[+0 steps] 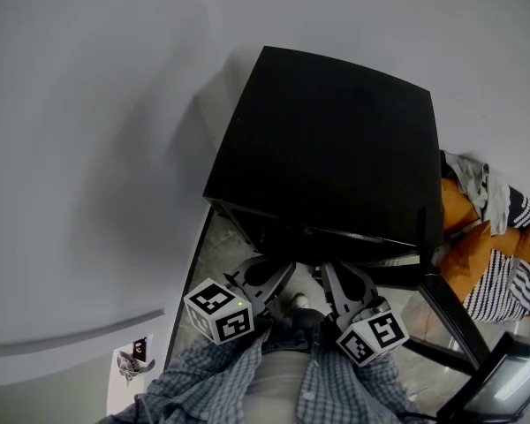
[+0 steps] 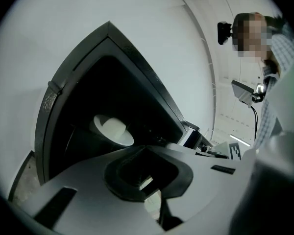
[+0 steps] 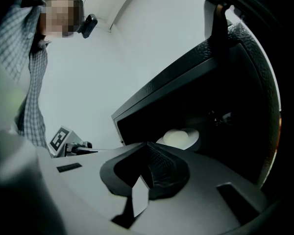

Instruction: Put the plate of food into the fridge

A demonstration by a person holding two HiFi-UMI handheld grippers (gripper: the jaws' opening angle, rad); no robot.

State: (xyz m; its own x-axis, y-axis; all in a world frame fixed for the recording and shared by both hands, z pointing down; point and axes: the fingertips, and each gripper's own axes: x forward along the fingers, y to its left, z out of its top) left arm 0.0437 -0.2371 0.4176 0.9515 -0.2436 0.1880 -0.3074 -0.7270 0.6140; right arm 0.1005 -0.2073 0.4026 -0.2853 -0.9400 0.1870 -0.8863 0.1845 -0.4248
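Resting well inside the black fridge (image 1: pixel 327 148), the plate of food (image 2: pixel 112 130) is seen left of centre in the left gripper view and just right of centre in the right gripper view, a pale mound on a white dish. It is touched by neither gripper. The left gripper (image 1: pixel 261 276) and the right gripper (image 1: pixel 344 285) are held at the lower middle of the head view, in front of the fridge opening, each with its jaws pressed together on nothing. The fridge door (image 1: pixel 449 314) stands open at the lower right of the head view. The placing is judged done, with the door left to be shut. The door's outer face should be pushed slowly with a closed gripper, so that the plate is not jolted, and the jaws should be kept out of the narrowing gap.
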